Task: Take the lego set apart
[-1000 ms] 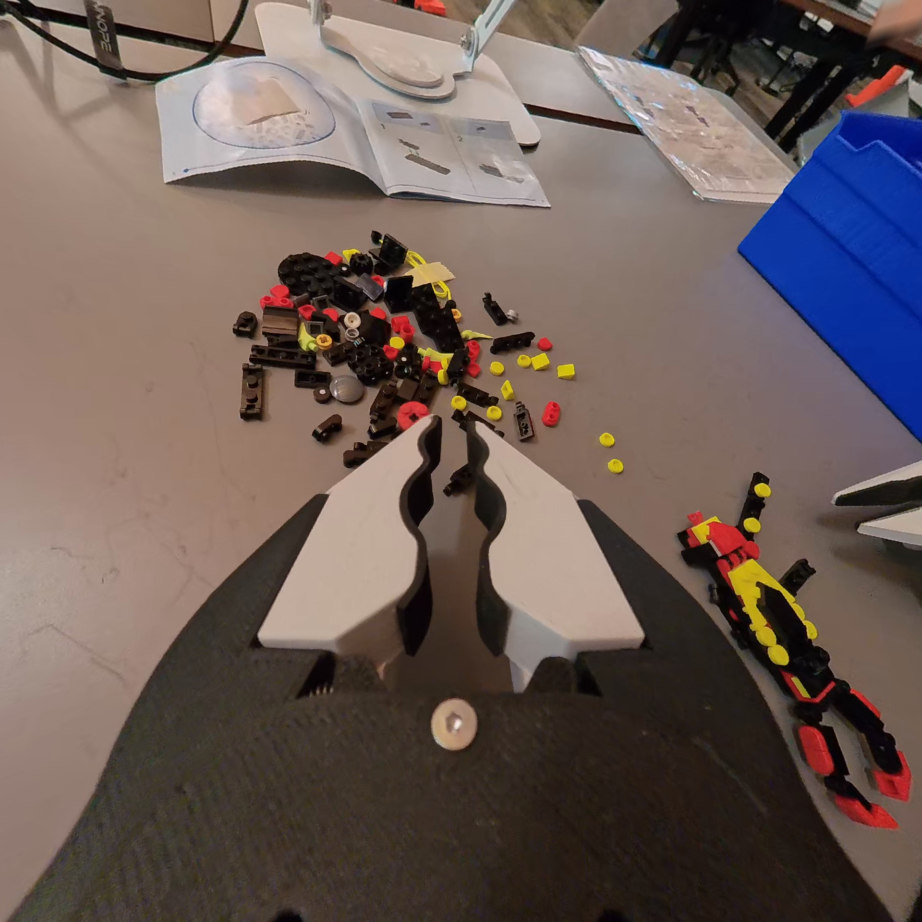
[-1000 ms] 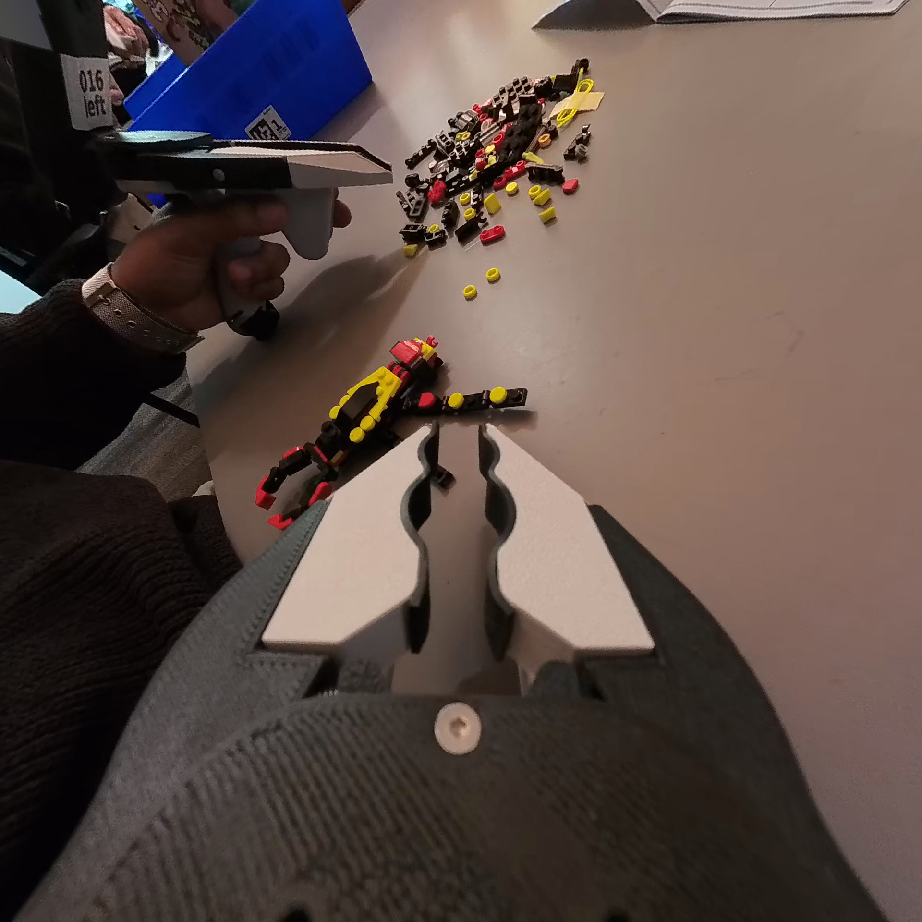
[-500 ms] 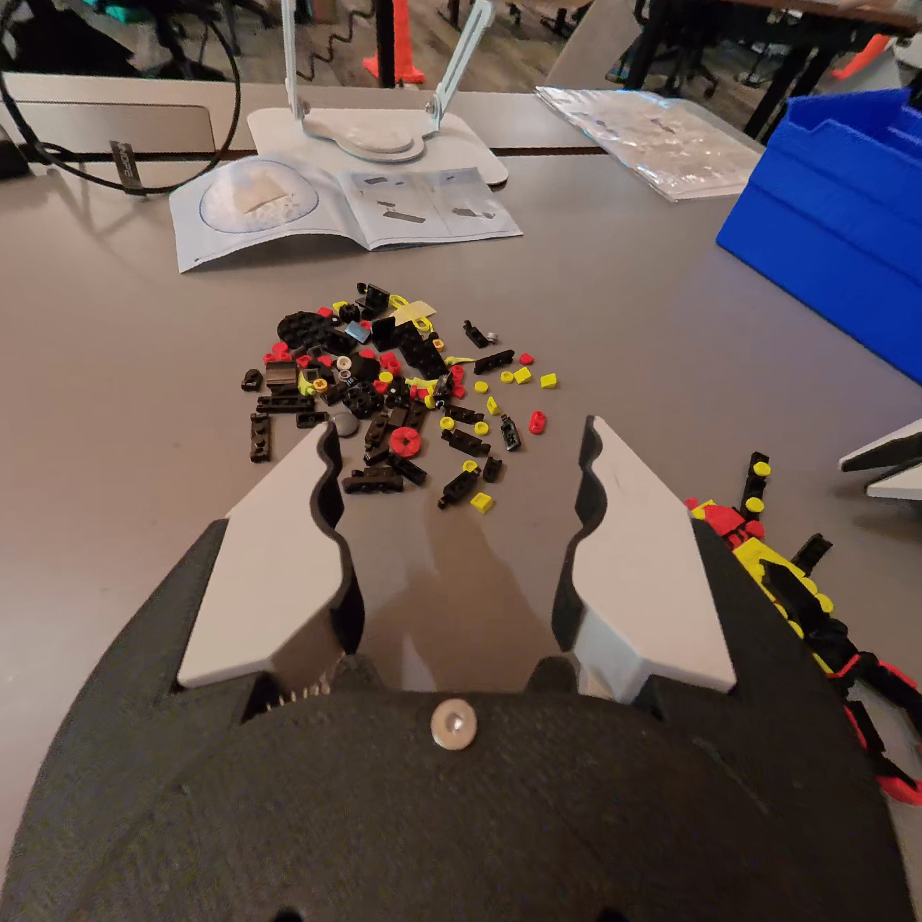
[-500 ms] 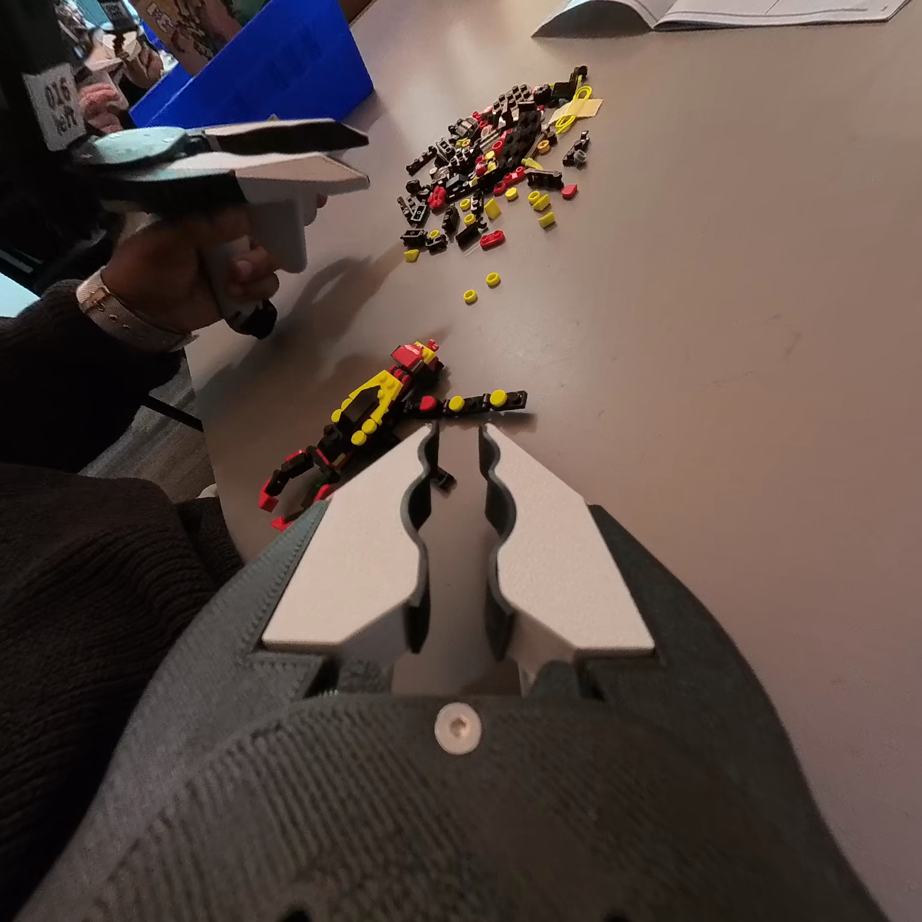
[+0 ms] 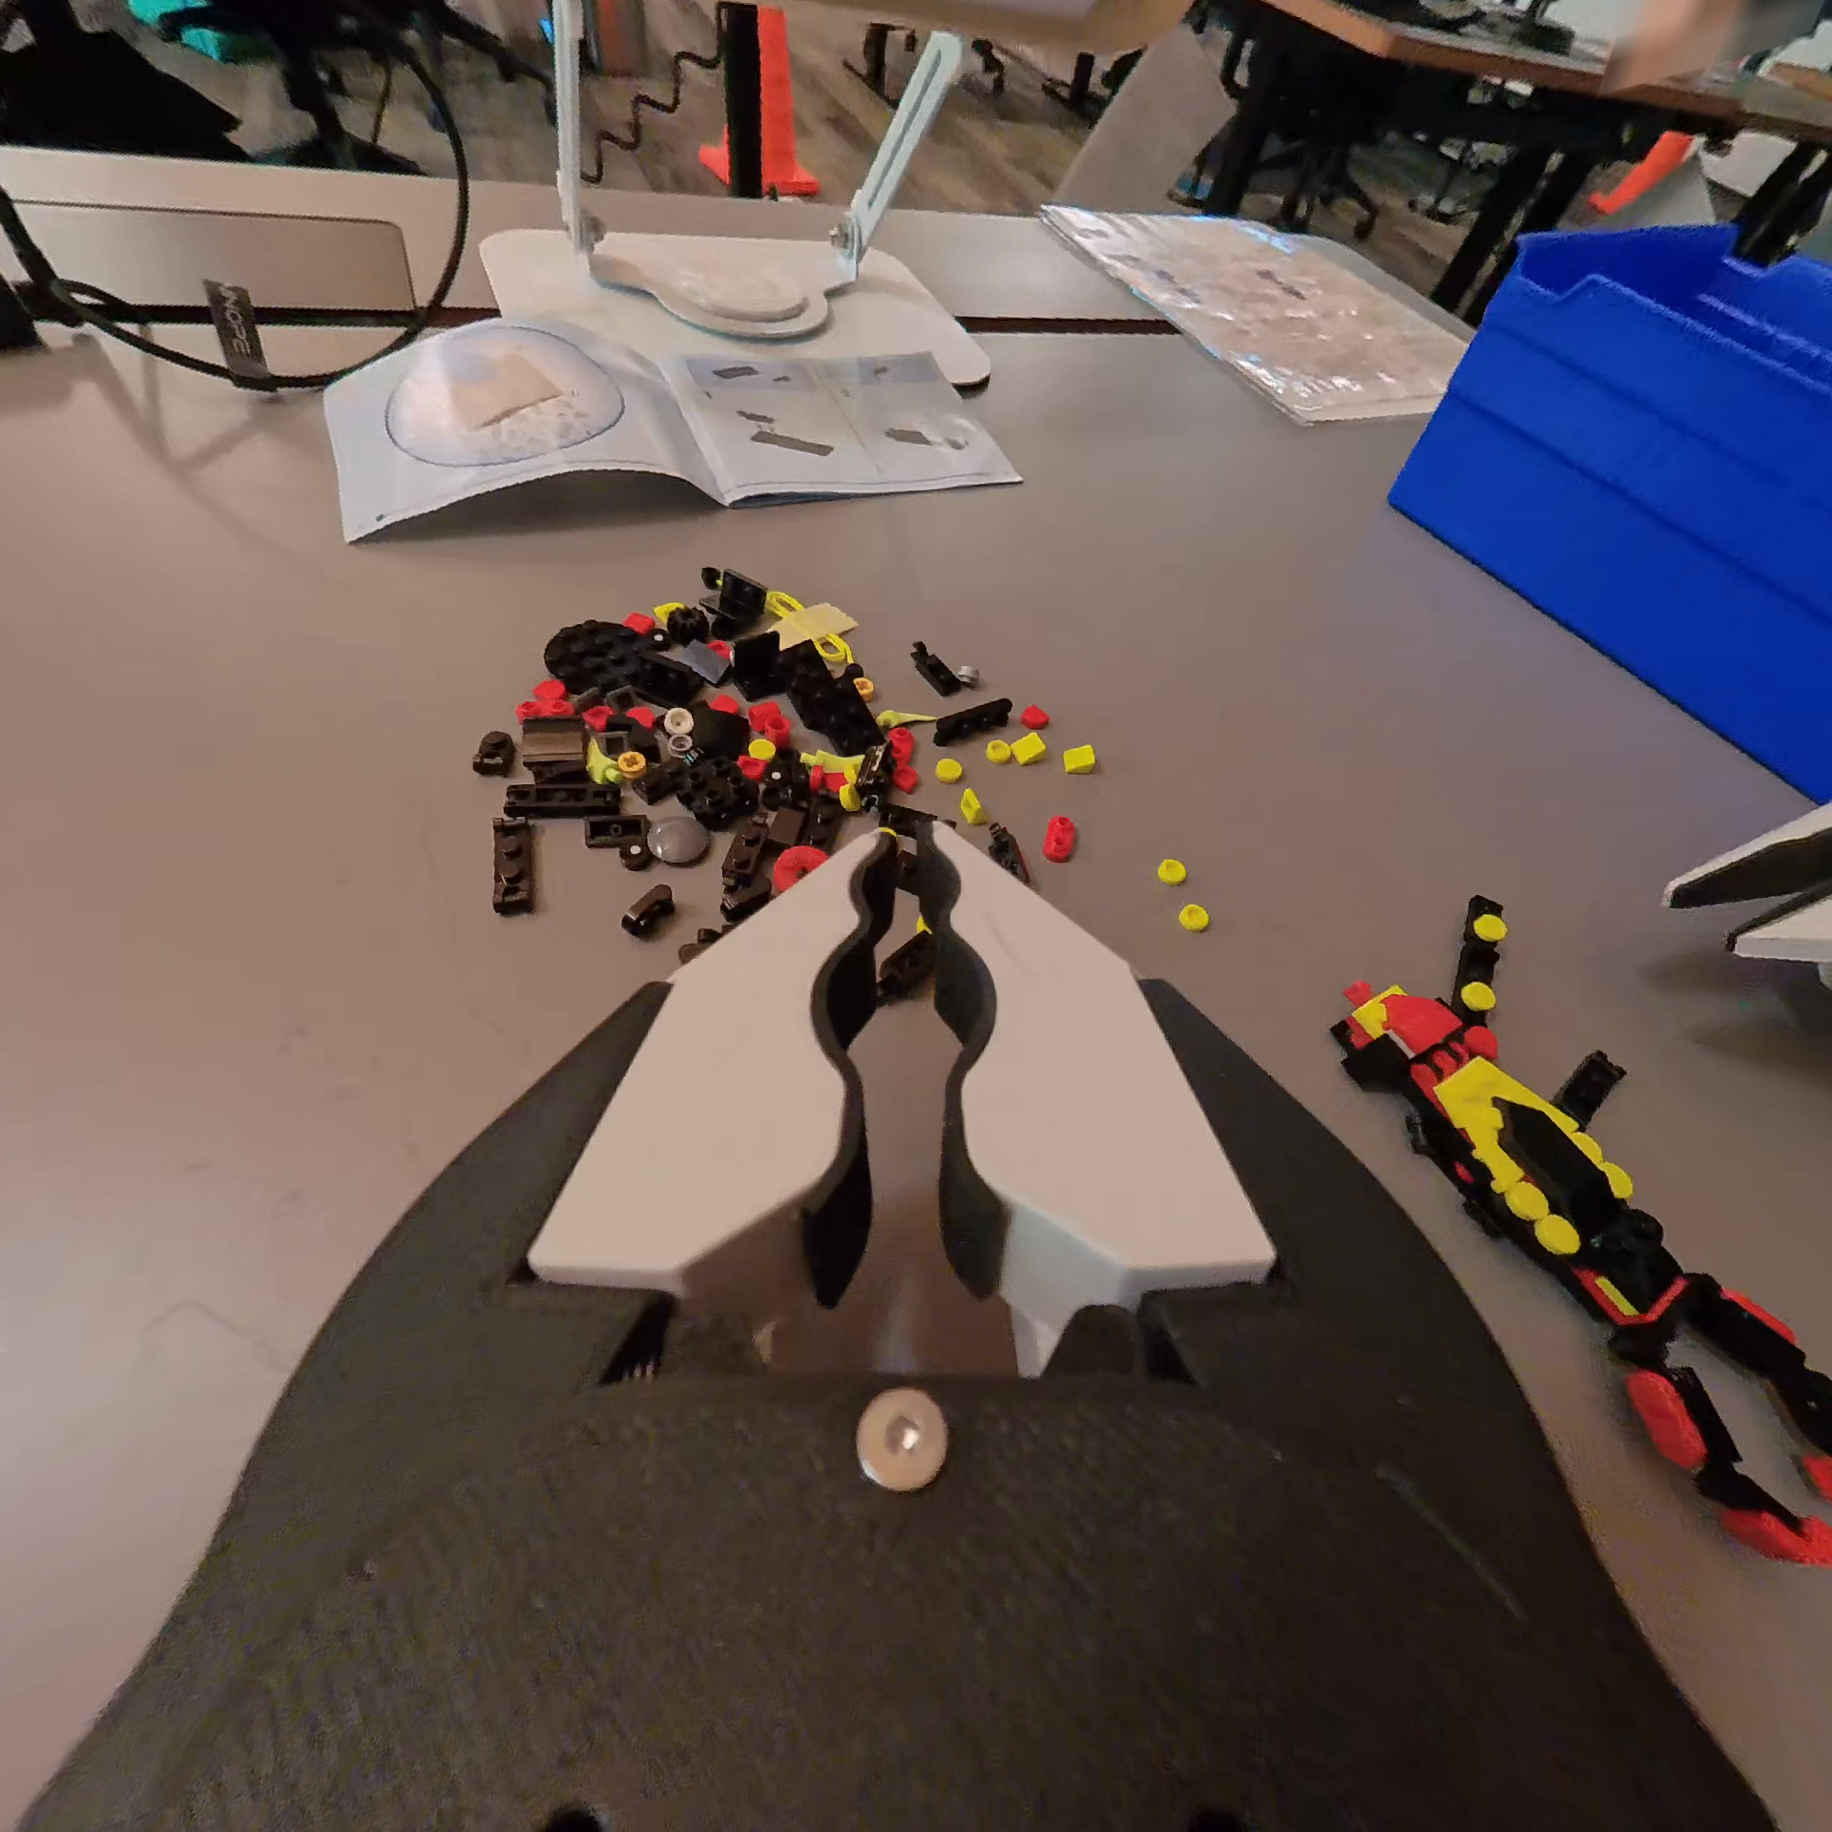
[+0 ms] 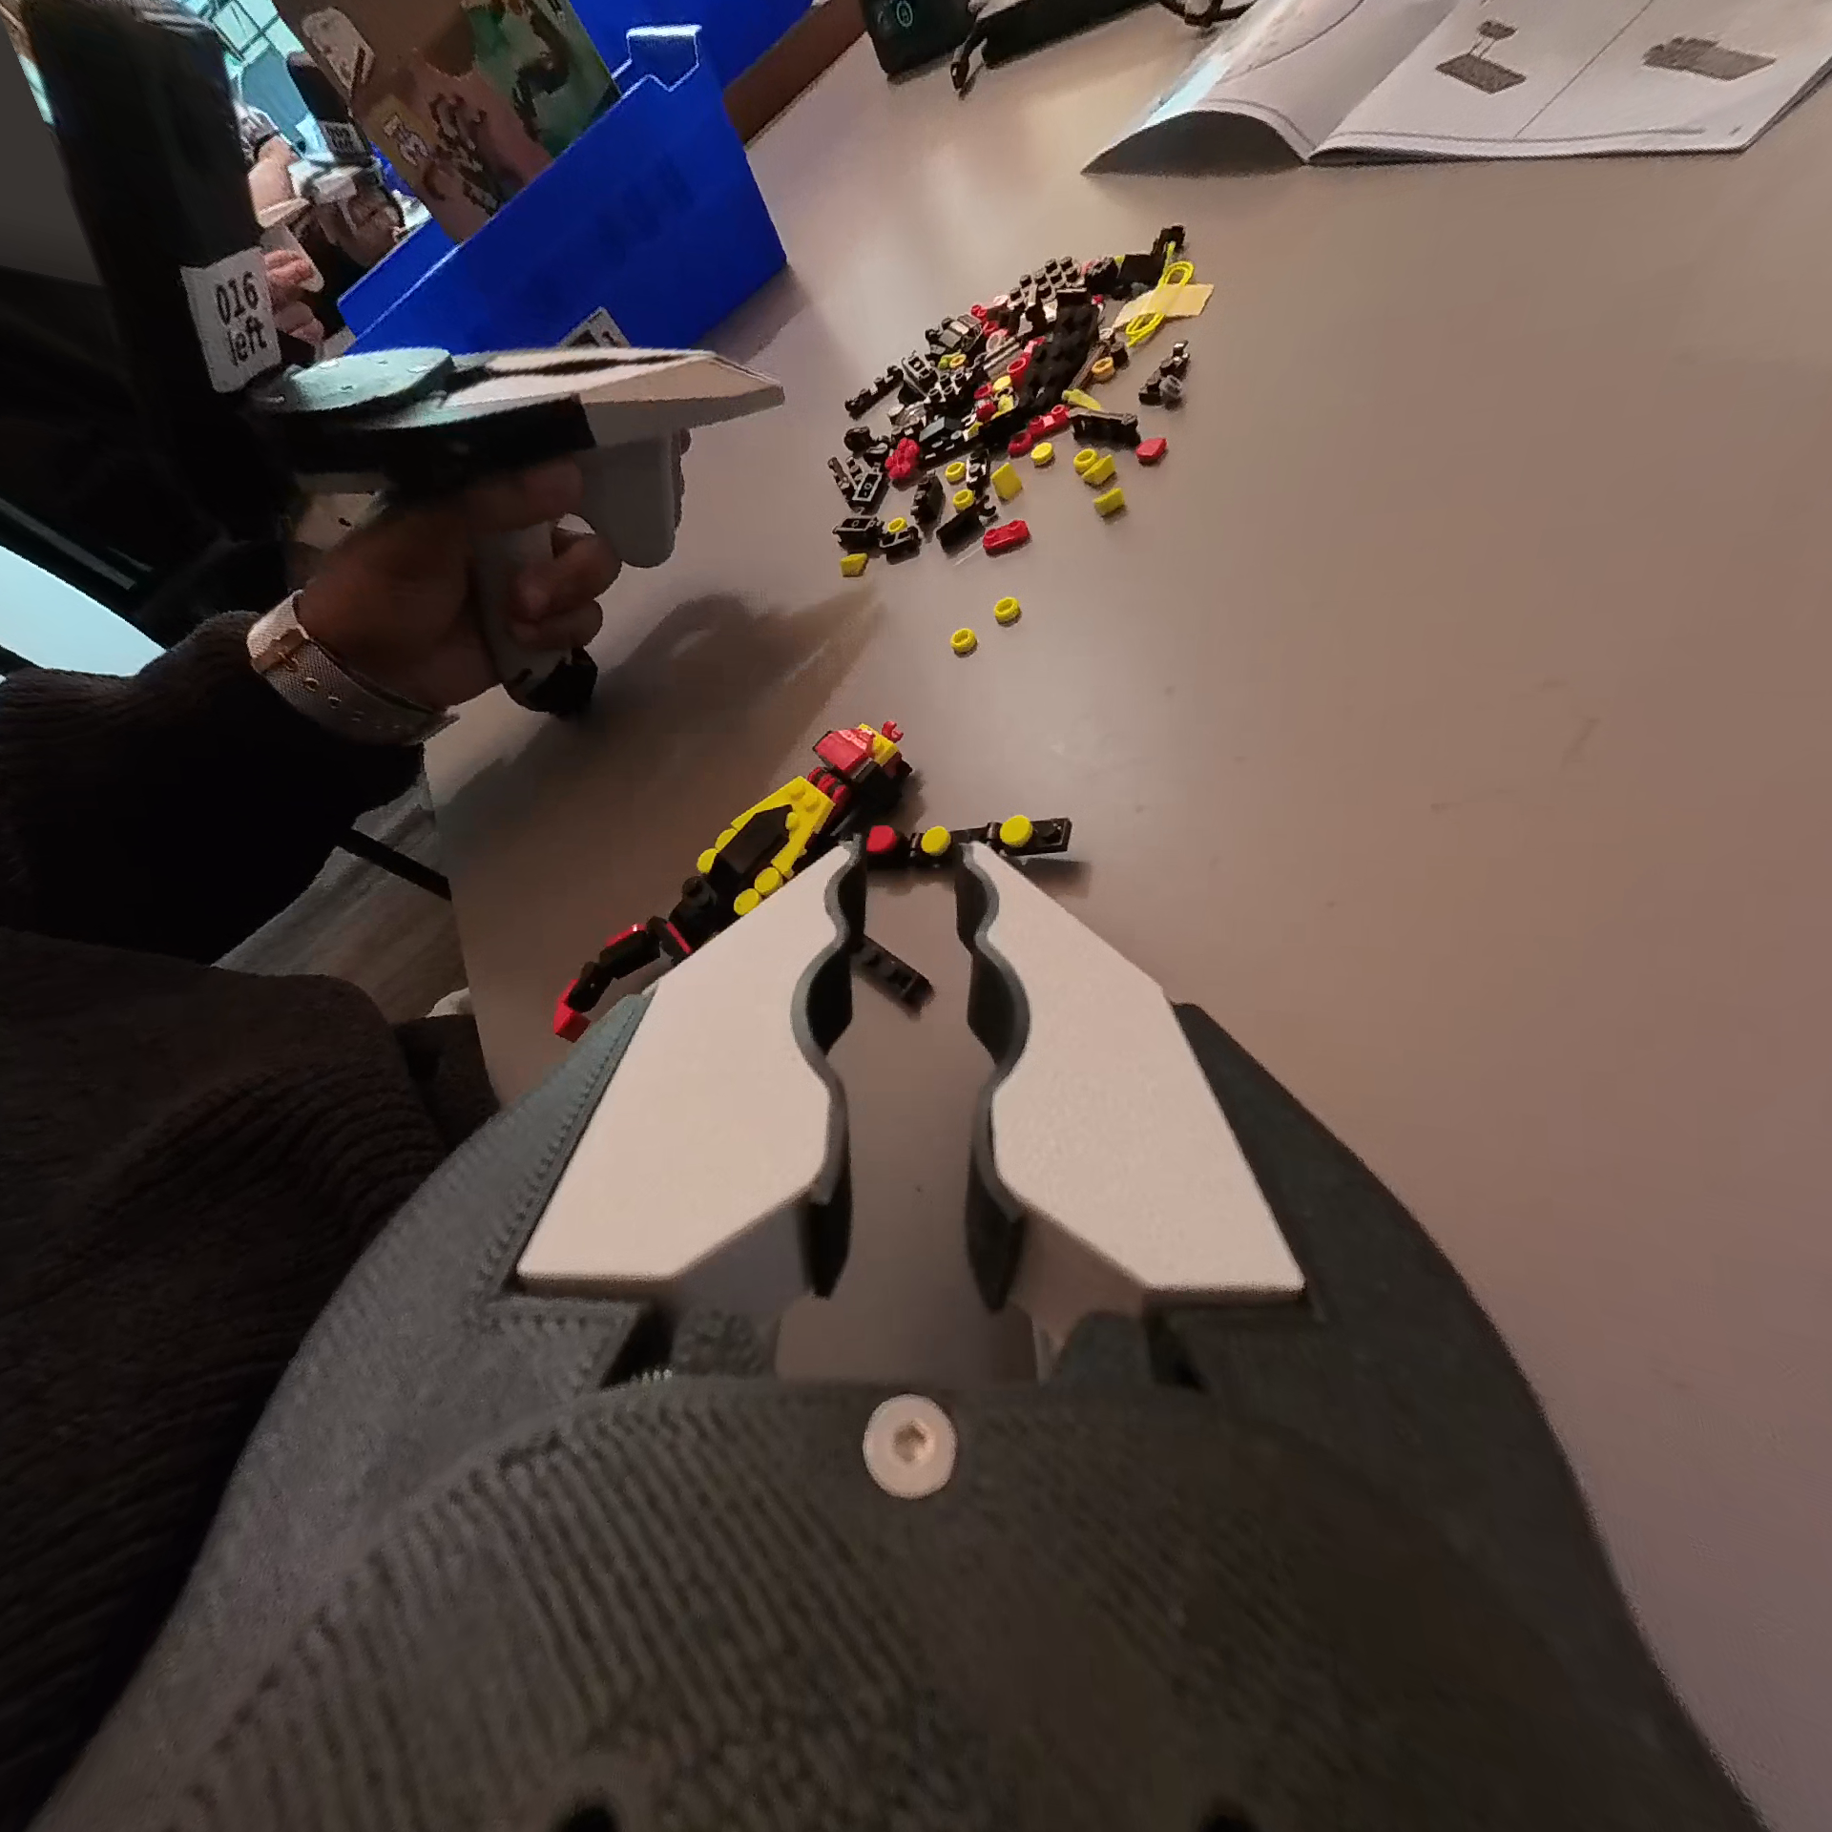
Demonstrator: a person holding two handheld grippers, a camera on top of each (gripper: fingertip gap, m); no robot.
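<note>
The partly built black, red and yellow lego model (image 5: 1517, 1150) lies flat on the grey table, at the right in the left wrist view; it also shows in the right wrist view (image 6: 763, 853). A pile of loose lego pieces (image 5: 714, 753) lies farther out, also seen from the right wrist (image 6: 1011, 397). My left gripper (image 5: 907, 843) is shut, held above the near edge of the pile, with nothing seen in it. My right gripper (image 6: 909, 860) has a narrow gap between its jaws, is empty, and hovers just short of the model's studded black limb (image 6: 967, 838).
A blue bin (image 5: 1636, 476) stands at the far right. An open instruction booklet (image 5: 674, 426), a white stand base (image 5: 734, 287) and a clear plastic bag (image 5: 1249, 297) lie beyond the pile. A hand (image 6: 446, 595) holds the left gripper (image 6: 763, 392). My right fingertips sit around 20 cm from my left ones.
My left gripper opened wide half a second ago, leaving small pieces on the table, and has shut again. The right gripper has barely moved.
</note>
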